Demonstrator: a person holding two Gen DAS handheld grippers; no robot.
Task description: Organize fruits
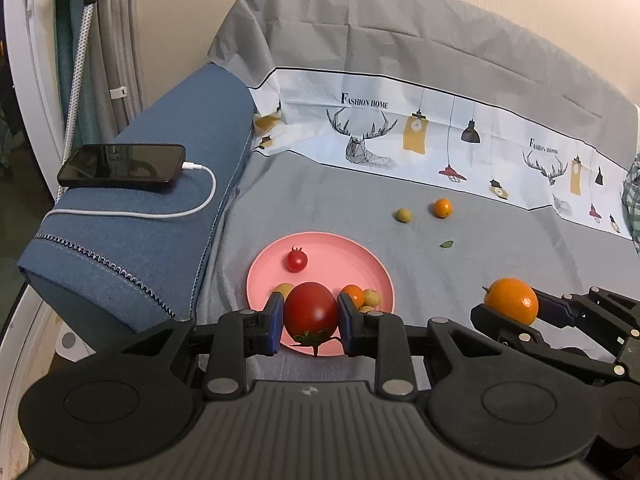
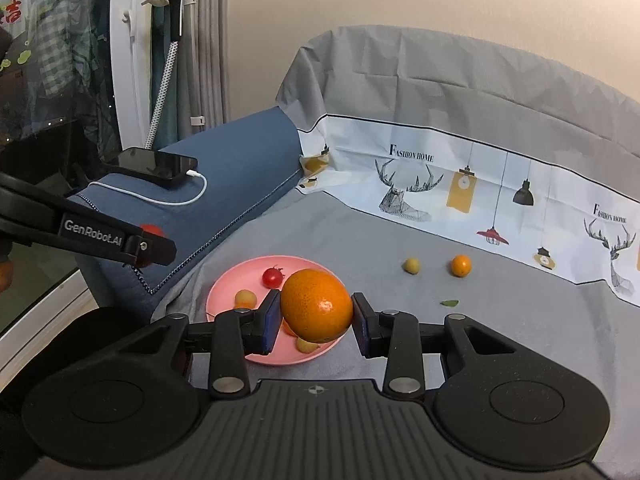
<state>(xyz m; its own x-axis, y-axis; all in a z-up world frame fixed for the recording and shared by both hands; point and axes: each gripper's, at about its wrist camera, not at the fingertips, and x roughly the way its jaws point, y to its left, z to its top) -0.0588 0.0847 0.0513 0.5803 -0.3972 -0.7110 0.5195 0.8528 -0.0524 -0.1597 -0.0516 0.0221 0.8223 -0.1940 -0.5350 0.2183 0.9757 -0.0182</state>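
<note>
Left wrist view: we are seeing the left tongs (image 1: 310, 322) clamping a large red tomato (image 1: 311, 312) at lower centre, above the near rim of the pink plate (image 1: 320, 250). A cherry tomato (image 1: 296, 261) is lying on the plate.

Right wrist view: we are seeing the right tongs (image 2: 316, 320) clamping an orange (image 2: 317, 305) at centre, over the plate's right edge. A yellow-green fruit (image 2: 411, 265) and a small orange fruit (image 2: 461, 265) are sitting apart on the grey cloth (image 2: 520, 340), right of centre.

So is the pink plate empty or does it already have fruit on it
Not empty. The pink plate already holds a small cherry tomato and a few small yellowish and orange fruits.
</note>
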